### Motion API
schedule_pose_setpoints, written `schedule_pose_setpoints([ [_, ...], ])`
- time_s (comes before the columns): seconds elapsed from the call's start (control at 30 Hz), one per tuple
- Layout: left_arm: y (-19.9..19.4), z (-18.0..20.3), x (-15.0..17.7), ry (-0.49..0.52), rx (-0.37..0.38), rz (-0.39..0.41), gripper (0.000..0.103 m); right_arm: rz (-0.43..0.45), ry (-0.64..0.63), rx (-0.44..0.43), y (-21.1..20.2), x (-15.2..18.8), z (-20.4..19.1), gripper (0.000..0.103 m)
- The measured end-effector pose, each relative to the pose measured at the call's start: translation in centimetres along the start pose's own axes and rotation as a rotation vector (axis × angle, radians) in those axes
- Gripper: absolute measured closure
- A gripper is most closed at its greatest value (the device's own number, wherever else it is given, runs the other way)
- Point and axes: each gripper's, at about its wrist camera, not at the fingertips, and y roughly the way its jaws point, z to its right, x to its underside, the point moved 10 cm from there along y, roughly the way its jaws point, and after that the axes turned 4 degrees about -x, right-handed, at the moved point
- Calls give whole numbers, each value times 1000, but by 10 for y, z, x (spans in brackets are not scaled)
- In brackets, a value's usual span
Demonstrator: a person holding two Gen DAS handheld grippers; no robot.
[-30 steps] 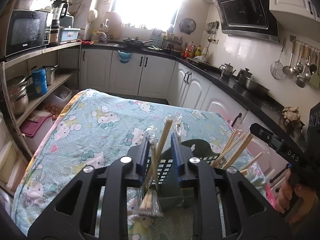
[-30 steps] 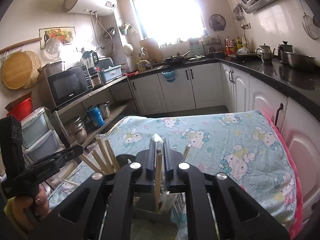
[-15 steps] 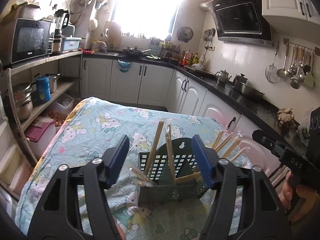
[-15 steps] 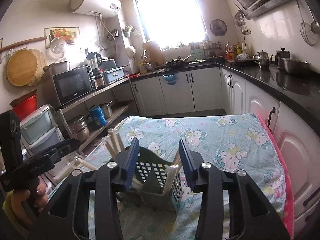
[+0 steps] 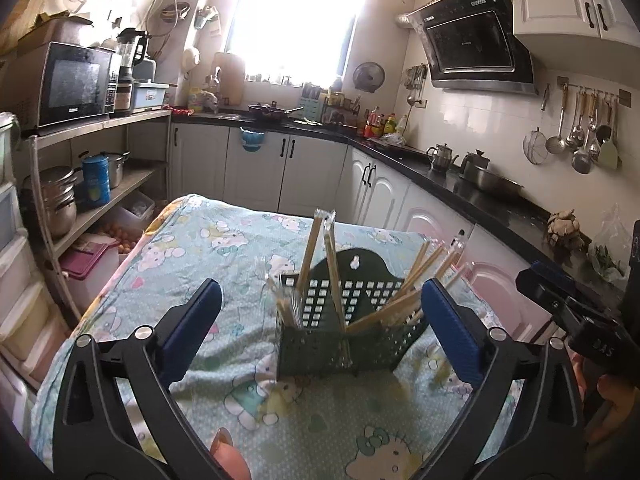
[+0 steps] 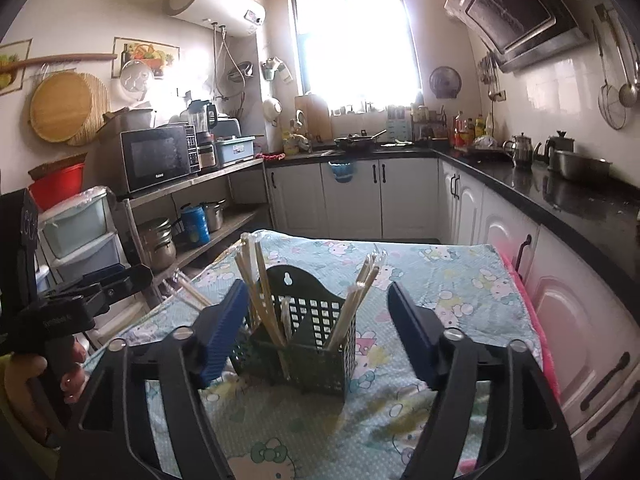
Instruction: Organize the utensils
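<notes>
A home kitchen: range hood (image 5: pixel 476 52), microwave (image 5: pixel 74 82), hanging ladles (image 5: pixel 580 136), white cabinets (image 6: pixel 352 196) under a black countertop (image 6: pixel 560 196).

Chopstick (image 5: pixel 338 280) bases hidden inside caddy (image 5: pixel 320 344)

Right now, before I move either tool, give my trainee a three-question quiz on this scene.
1. True or false: the left tongs are shut on a chopstick.
2. The wrapped chopsticks stand in: A) the dark slotted caddy, B) a cup, C) a drawer.
3. Fill in: the caddy sits on a ____-patterned tablecloth.

Key: 1 false, both the left and the right tongs are open and hold nothing. 2 A. 3 Hello Kitty.
</notes>
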Motion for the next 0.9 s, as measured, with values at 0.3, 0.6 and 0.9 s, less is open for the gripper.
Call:
schedule_pose_setpoints([
  [0.3, -11, 3, 35, 15, -11, -25, 12, 15, -40, 19, -23, 26, -13, 10],
  [0.6, -13, -4, 75, 19, -30, -80, 12, -45, -34, 24, -25, 73, -19, 8],
  [0.9, -10, -9, 107, 28, -57, -108, 12, -115, -19, 46, -18, 119, -20, 8],
])
